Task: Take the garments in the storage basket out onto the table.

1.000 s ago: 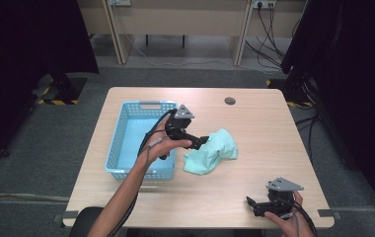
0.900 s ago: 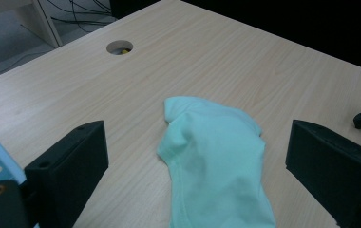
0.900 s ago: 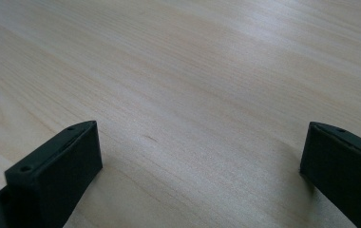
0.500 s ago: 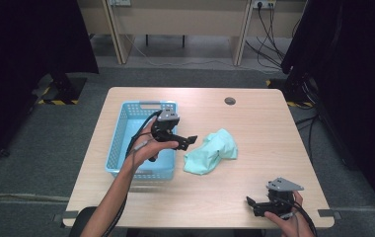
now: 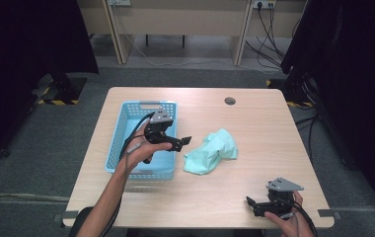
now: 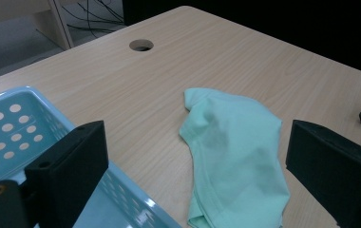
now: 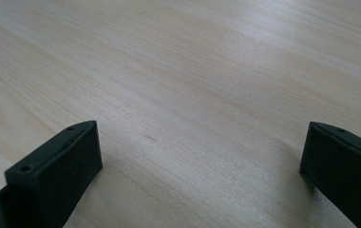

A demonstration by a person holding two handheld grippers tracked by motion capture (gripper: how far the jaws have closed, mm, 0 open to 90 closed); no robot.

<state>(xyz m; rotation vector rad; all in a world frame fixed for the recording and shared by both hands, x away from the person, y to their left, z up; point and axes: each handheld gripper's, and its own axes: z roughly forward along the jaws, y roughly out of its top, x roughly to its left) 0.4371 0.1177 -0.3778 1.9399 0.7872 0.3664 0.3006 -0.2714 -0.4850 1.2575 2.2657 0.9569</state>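
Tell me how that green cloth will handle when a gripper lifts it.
The cloth lies crumpled in soft folds on the table, so it will probably droop from whatever point is pinched. It looks thin, so likely light. Its hemmed edge seems easy to catch, but a shallow pinch may slip off.

The basket [image 5: 121, 143] sat left of centre on the table [image 5: 254, 123], the cloth [image 5: 211, 152] just to its right. A hole [image 5: 230, 101] lay farther back, right of both.
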